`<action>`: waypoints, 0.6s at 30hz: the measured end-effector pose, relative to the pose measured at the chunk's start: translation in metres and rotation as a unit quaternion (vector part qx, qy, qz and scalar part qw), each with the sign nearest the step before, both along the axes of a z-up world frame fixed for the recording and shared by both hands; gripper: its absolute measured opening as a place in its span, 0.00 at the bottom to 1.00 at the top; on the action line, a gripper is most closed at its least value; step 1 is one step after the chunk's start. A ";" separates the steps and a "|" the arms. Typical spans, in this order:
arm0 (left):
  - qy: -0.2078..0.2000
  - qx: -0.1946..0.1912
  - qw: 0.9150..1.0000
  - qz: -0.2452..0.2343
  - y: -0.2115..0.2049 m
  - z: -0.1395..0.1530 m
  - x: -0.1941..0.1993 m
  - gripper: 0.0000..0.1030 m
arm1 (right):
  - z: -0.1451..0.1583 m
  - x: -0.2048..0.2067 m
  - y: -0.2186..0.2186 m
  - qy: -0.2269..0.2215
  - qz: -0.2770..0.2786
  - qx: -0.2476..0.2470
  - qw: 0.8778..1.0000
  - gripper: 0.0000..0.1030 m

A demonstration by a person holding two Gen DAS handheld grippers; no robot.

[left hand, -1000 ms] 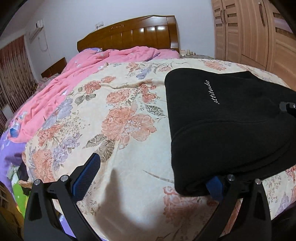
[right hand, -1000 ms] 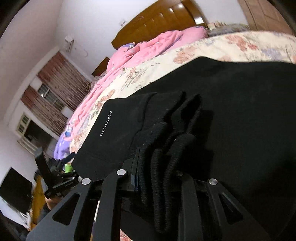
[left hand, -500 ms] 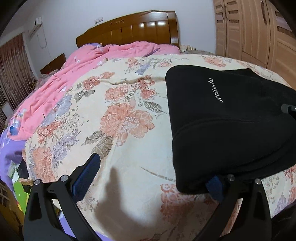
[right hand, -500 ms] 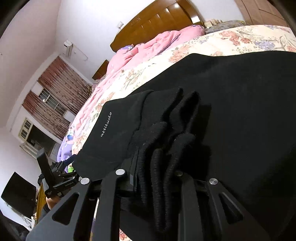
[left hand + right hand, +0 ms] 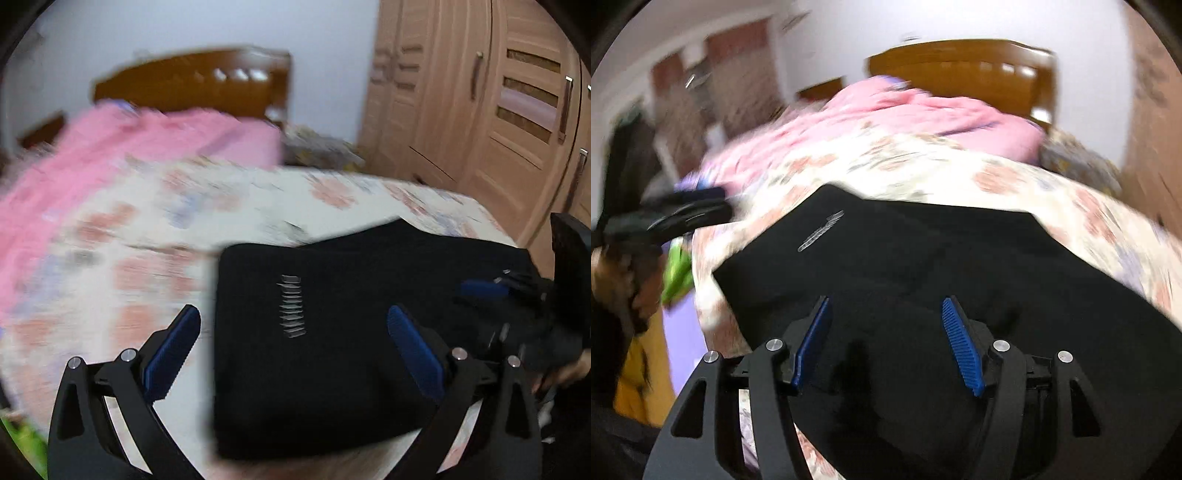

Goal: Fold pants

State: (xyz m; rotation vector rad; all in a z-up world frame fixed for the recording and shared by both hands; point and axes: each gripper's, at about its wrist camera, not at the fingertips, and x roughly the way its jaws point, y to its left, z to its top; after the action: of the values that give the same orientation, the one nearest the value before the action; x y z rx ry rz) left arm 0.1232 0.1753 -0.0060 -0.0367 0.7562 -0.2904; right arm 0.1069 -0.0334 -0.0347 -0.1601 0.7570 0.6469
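The black pants (image 5: 332,350) lie folded on the floral bed cover, with small white lettering (image 5: 291,306) on top. They also show in the right wrist view (image 5: 923,277). My left gripper (image 5: 293,354) is open and empty, raised above the near left part of the pants. My right gripper (image 5: 886,343) is open and empty, above the near edge of the pants. The right gripper also shows at the right edge of the left wrist view (image 5: 517,291). Both views are blurred by motion.
The floral bed cover (image 5: 147,240) spans the bed. A pink quilt (image 5: 110,147) lies at the far left, before a wooden headboard (image 5: 192,85). A wooden wardrobe (image 5: 498,129) stands at the right. The bed's near edge drops off below the pants.
My right gripper has let go of the bunched pants cuffs and opened. Both grippers have lifted and swung. The pants now lie flat on the bed.
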 end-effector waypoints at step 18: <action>0.071 -0.001 0.997 -0.024 -0.015 -0.007 0.087 0.98 | -0.036 -0.002 -0.001 0.010 0.018 -0.033 0.999 0.68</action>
State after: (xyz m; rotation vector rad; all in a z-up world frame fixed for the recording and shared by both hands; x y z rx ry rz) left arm 0.2099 0.1605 -0.0132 -0.0404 0.8984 -0.3374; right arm 0.1045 -0.0345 -0.0709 -0.2283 0.7974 0.6597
